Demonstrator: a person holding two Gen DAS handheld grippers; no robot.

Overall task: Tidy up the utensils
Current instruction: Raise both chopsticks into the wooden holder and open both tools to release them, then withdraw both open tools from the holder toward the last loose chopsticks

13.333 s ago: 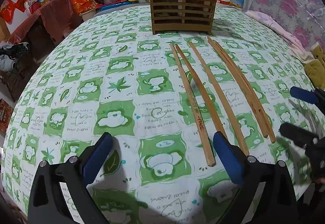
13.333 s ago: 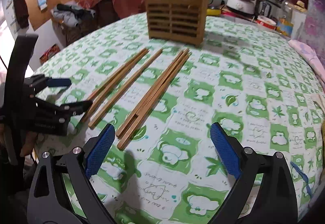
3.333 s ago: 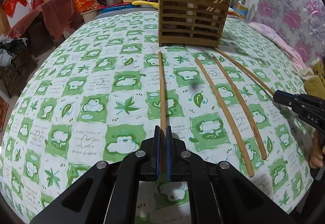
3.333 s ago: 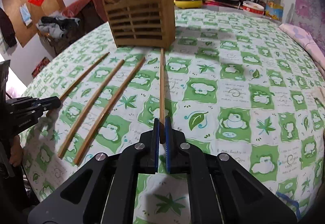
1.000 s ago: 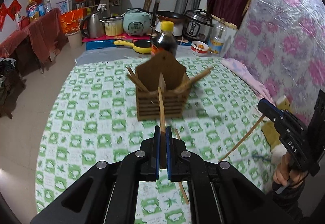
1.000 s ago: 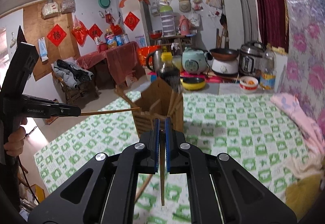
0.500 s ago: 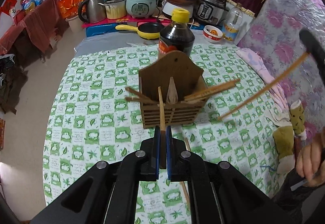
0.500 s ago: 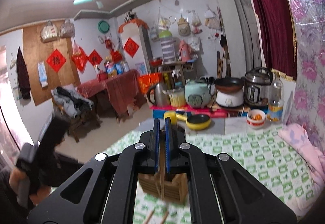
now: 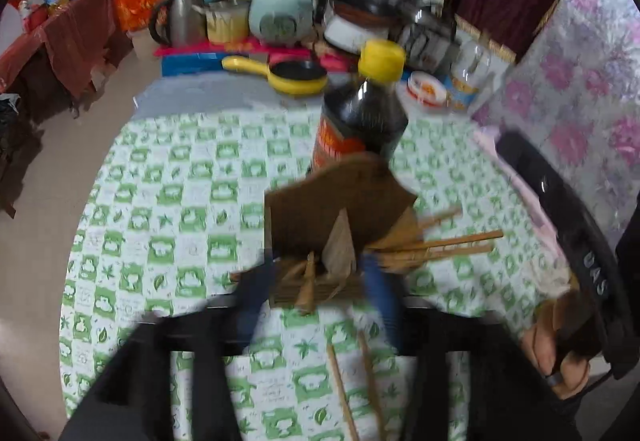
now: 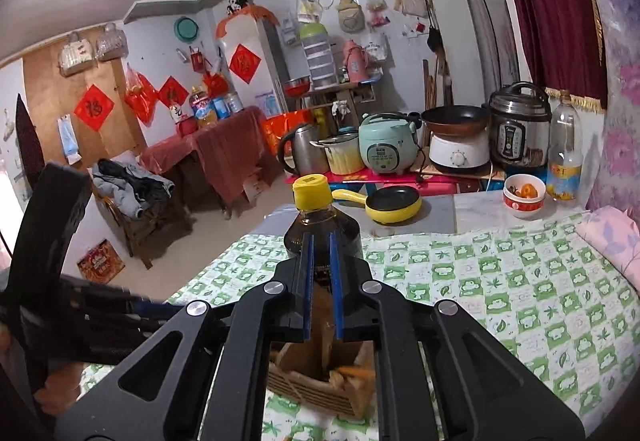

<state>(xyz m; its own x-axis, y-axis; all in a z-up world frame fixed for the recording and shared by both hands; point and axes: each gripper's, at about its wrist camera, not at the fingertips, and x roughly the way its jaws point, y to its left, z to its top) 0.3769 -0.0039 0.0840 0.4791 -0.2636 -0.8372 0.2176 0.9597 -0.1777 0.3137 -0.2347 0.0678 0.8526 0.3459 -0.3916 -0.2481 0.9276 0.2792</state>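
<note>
In the left wrist view, the wooden utensil holder (image 9: 332,217) stands on the green-checked tablecloth (image 9: 180,225), with several chopsticks (image 9: 440,245) leaning out to its right. My left gripper (image 9: 318,293) hangs just above its front, blurred, jaws opening. A loose chopstick (image 9: 308,281) sits between the pads, its tip in the holder. Two chopsticks (image 9: 340,381) lie on the cloth below. In the right wrist view, my right gripper (image 10: 321,289) hovers over the holder (image 10: 320,389). Its jaws are opening a narrow gap, and I see no chopstick pressed between them.
A dark sauce bottle (image 9: 360,121) with a yellow cap stands right behind the holder. Pots, a kettle and cookers (image 10: 384,149) crowd a low shelf beyond the table. A hand (image 9: 560,353) holds the right gripper at the table's right side. A pink cloth (image 10: 612,237) lies at the far right.
The left jaws have parted and let go of their chopstick over the holder. The right jaws have parted slightly and their chopstick no longer shows between them. Both grippers moved in over the holder.
</note>
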